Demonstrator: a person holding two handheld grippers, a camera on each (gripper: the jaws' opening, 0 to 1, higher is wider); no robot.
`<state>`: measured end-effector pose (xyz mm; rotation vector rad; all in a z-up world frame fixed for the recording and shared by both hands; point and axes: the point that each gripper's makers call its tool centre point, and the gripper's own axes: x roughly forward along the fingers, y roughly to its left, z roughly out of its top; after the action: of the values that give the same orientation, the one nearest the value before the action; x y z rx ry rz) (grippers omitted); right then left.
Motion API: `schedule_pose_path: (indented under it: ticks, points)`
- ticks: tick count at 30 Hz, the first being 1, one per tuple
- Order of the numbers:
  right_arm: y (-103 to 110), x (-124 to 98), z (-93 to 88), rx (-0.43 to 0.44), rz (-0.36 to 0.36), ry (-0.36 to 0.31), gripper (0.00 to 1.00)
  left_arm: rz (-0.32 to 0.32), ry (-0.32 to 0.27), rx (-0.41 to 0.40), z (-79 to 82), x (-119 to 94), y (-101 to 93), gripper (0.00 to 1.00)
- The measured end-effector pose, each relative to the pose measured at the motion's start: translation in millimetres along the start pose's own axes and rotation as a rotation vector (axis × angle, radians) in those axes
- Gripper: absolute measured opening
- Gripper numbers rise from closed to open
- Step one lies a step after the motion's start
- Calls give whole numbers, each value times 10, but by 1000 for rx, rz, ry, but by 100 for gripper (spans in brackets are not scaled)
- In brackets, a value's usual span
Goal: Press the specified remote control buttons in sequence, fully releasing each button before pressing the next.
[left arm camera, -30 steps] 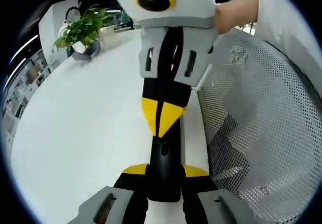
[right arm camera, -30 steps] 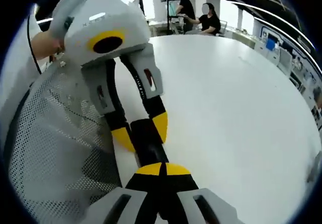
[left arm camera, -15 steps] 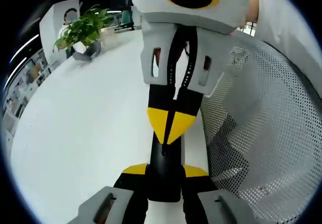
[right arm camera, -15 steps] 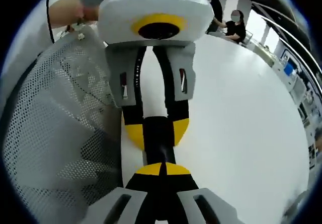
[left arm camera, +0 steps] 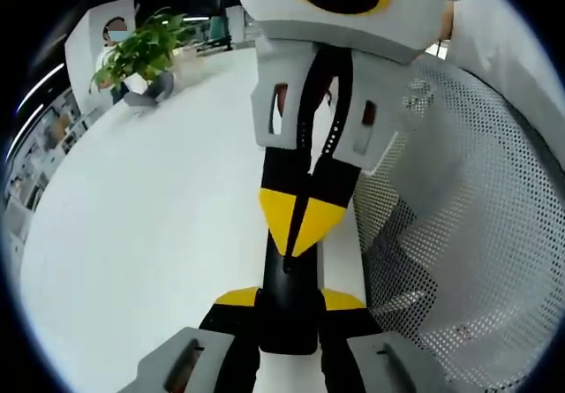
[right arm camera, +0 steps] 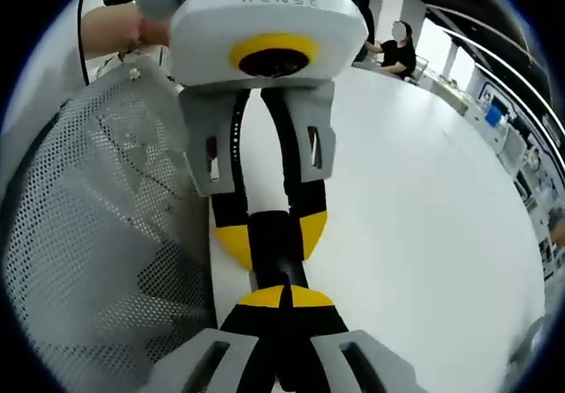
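Stiff, light, probably slick remote (left arm camera: 288,300) clamped at one end by left tongs (left arm camera: 289,298), closed right tongs (right arm camera: 282,298) pressing

Glossy black plastic remote (left arm camera: 287,296); smooth matt white table (left arm camera: 150,225).

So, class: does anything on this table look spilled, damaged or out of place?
Nothing spilled or damaged. One oddity: the black remote isn't lying on the white table; the left gripper clamps it, and the right gripper, fingers closed, touches its top. A potted plant stands upright far off.
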<state>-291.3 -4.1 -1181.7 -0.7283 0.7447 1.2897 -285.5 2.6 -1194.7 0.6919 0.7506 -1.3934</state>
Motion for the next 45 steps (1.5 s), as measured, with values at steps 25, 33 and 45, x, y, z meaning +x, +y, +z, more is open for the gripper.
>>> schedule_pose_path:
  ticks: [25, 33, 45]
  points:
    - [-9, 9, -10, 118, 84, 35, 0, 5, -46, -12, 2, -9, -2, 23]
    - [-55, 20, 77, 114, 63, 7, 0, 9, -58, -21, 2, -11, -1, 24]
    - [-13, 71, 64, 56, 62, 57, 0, 16, -130, -27, -3, -30, -12, 24]
